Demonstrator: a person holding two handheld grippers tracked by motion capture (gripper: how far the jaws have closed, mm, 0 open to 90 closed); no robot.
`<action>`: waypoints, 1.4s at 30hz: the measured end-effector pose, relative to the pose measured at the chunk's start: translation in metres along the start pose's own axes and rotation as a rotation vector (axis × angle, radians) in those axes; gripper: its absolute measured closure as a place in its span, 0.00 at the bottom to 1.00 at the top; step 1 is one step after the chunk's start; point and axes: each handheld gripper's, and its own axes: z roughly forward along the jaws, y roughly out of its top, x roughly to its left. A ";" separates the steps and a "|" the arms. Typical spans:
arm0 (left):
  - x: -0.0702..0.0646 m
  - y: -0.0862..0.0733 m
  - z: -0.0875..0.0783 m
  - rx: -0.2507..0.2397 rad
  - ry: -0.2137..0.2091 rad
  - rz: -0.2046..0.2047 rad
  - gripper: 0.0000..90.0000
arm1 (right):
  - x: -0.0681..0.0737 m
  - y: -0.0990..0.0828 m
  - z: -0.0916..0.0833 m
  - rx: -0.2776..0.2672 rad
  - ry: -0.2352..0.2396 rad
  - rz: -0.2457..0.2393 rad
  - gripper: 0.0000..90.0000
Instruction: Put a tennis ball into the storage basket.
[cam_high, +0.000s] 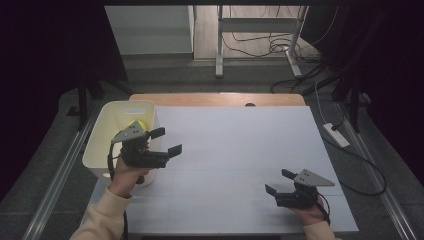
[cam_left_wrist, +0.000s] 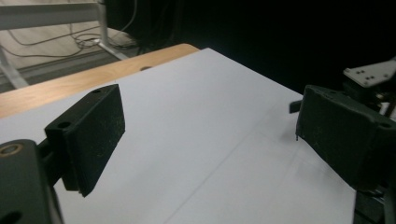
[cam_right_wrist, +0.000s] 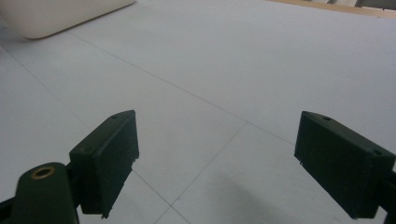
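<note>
Over the left edge of the white table top, my left gripper hangs beside the cream plastic bin, jaws spread and empty. A small yellow object lies inside the bin. My right gripper rests near the front right corner, jaws apart, empty. I'd ease the left one clear of the bin's rim, level.
</note>
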 end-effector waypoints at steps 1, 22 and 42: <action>-0.004 -0.004 0.001 0.004 -0.014 0.006 0.10 | 0.000 0.000 0.000 0.000 0.000 0.000 0.15; -0.041 -0.065 0.017 0.057 -0.097 0.109 0.10 | 0.001 0.000 0.000 0.005 -0.004 0.001 0.15; -0.015 -0.122 0.006 0.113 0.002 0.032 0.10 | 0.002 -0.002 0.000 0.014 0.008 -0.008 0.15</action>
